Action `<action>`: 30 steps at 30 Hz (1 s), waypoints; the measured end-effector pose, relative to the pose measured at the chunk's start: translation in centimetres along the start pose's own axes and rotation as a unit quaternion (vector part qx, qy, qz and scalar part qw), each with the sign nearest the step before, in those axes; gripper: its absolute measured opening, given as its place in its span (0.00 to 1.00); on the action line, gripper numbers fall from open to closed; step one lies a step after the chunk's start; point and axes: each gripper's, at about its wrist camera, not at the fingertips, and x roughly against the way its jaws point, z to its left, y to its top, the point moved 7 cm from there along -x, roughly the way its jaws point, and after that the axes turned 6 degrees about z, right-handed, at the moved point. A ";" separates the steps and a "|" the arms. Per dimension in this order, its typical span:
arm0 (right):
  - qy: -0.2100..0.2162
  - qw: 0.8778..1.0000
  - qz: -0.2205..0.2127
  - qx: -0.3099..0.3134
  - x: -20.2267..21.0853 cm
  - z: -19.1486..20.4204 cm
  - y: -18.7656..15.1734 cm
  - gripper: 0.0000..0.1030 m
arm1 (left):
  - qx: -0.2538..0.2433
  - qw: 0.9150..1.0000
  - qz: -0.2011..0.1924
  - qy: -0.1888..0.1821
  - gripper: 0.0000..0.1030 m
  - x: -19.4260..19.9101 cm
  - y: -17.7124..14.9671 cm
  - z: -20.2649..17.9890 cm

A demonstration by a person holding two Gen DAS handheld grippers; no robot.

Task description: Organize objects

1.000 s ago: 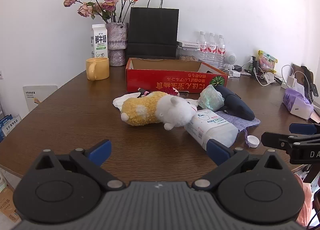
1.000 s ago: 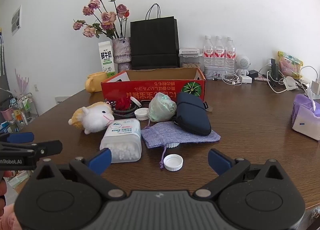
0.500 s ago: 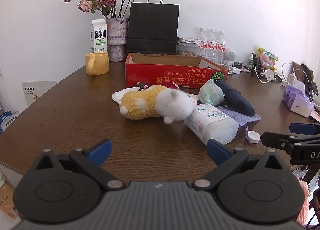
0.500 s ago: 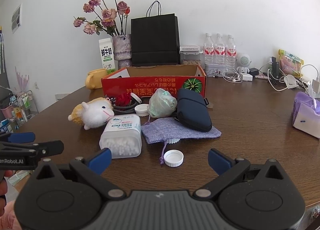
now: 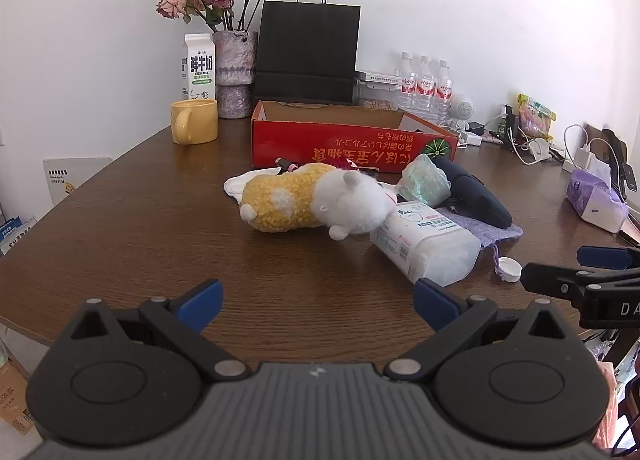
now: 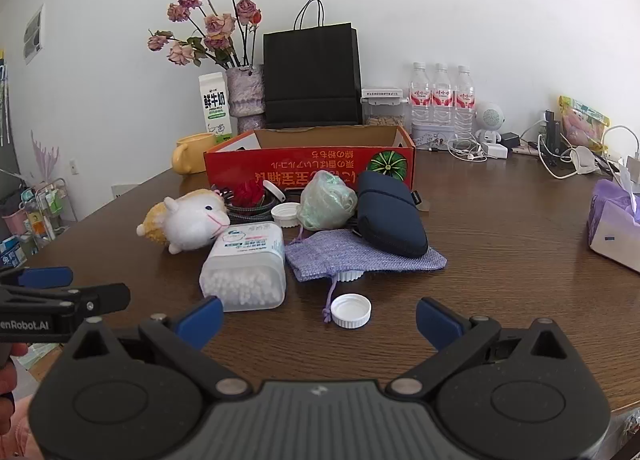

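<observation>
A pile of objects lies before an open red cardboard box (image 5: 352,144) (image 6: 310,168): a yellow-and-white plush toy (image 5: 316,202) (image 6: 186,220), a clear box of cotton swabs (image 5: 426,242) (image 6: 246,266), a purple pouch (image 6: 360,254), a dark blue case (image 6: 390,218) (image 5: 476,196), a green plastic bundle (image 6: 326,200) and white caps (image 6: 351,311). My left gripper (image 5: 316,302) is open and empty, short of the plush toy. My right gripper (image 6: 318,318) is open and empty, just short of the loose white cap.
At the back stand a yellow mug (image 5: 194,126), a milk carton (image 5: 199,66), a vase of dried roses (image 5: 234,74), a black paper bag (image 5: 306,56) and water bottles (image 6: 440,96). A purple tissue pack (image 6: 614,226) and cables (image 6: 560,156) lie at the right.
Both grippers have risen and moved slightly toward the pile. Nothing on the table moved; both stay open.
</observation>
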 end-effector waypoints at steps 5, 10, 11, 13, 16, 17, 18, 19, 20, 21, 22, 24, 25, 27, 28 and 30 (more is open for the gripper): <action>0.001 1.000 0.001 0.001 -0.1 0.0 -0.1 1.00 | 0.002 1.000 0.002 0.000 1.00 -0.1 -0.1 0.1; 0.000 1.000 0.002 0.000 -0.1 0.0 -0.1 1.00 | 0.002 1.000 0.001 0.000 1.00 0.0 -0.1 0.1; 0.000 1.000 0.002 0.000 -0.1 0.0 -0.1 1.00 | 0.002 1.000 0.002 0.000 1.00 0.0 -0.1 0.1; 0.000 1.000 0.002 0.000 -0.2 0.0 -0.1 1.00 | 0.002 1.000 0.002 0.000 1.00 -0.1 -0.1 0.1; 0.000 1.000 0.002 0.000 -0.2 0.0 -0.1 1.00 | 0.003 1.000 0.003 0.000 1.00 -0.1 -0.1 0.1; 0.001 1.000 0.003 0.000 -0.2 0.0 -0.1 1.00 | 0.003 1.000 0.003 0.000 1.00 -0.1 -0.1 0.1; 0.001 1.000 0.003 0.000 -0.3 0.0 -0.1 1.00 | 0.002 1.000 0.003 0.000 1.00 -0.1 -0.1 0.1; 0.001 1.000 0.004 0.000 -0.3 0.0 -0.1 1.00 | 0.002 1.000 0.003 0.000 1.00 -0.1 -0.2 0.2; 0.002 1.000 0.005 0.000 -0.4 0.0 -0.2 1.00 | 0.002 1.000 0.004 0.001 1.00 -0.2 -0.2 0.2; 0.002 1.000 0.006 0.000 -0.5 0.1 -0.2 1.00 | 0.003 1.000 0.005 0.001 1.00 -0.2 -0.3 0.2; 0.001 1.000 0.007 0.000 -0.7 0.1 -0.3 1.00 | 0.004 1.000 0.006 0.002 1.00 -0.3 -0.4 0.3; 0.001 1.000 0.010 0.001 -0.9 0.0 -0.3 1.00 | 0.007 1.000 0.008 0.002 1.00 -0.4 -0.5 0.4; -0.001 1.000 0.011 0.002 -1.0 0.0 -0.4 1.00 | 0.008 1.000 0.010 0.002 1.00 -0.5 -0.5 0.4; -0.007 1.000 0.013 0.003 -1.3 -0.3 -0.5 1.00 | 0.011 1.000 0.015 -0.001 1.00 -0.8 -0.7 0.4; -0.009 1.000 0.014 0.002 -1.4 -0.5 -0.5 1.00 | 0.011 1.000 0.018 -0.002 1.00 -0.9 -0.8 0.3; -0.013 1.000 0.014 0.000 -1.6 -0.9 -0.5 1.00 | 0.010 1.000 0.022 -0.003 1.00 -1.1 -0.9 0.3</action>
